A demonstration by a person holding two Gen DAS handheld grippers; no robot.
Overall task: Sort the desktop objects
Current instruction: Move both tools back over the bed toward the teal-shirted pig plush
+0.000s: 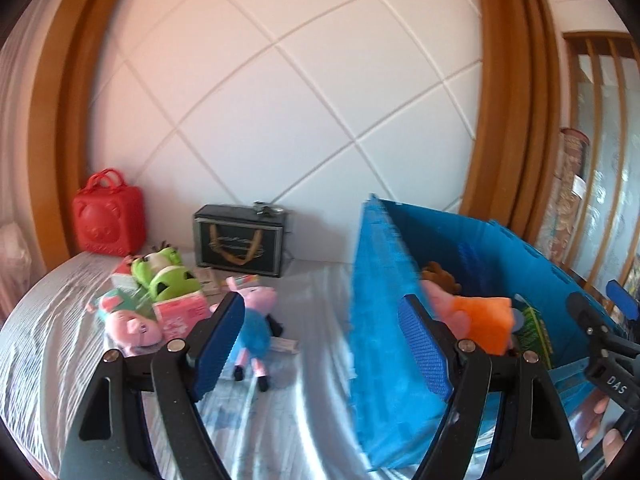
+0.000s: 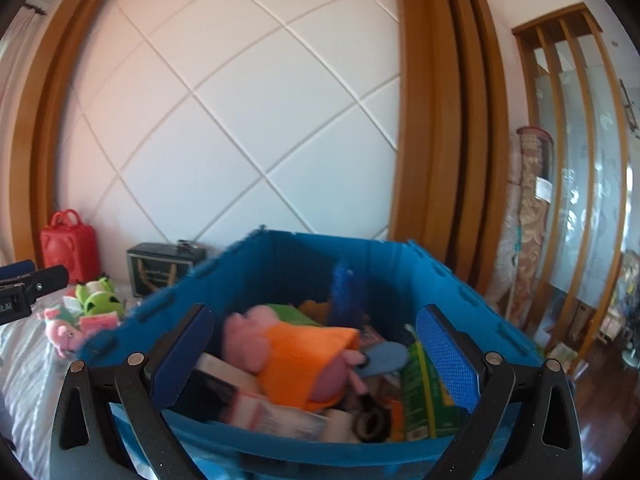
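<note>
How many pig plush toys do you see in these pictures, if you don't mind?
3: the orange-dressed pig lies in the blue bin; the blue-dressed pig and the pink pig lie on the table left of it. Others may be buried.

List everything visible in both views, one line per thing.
storage box: 1, blue, right side of the table
pig plush in orange dress: 1, pink and orange, inside the box, on top
pig plush in blue: 1, on the table
pink pig plush: 1, table's left
green toy: 1, behind it
red case: 1, by the wall
black box: 1, by the wall
left gripper: open, empty
right gripper: open, above the box
</note>
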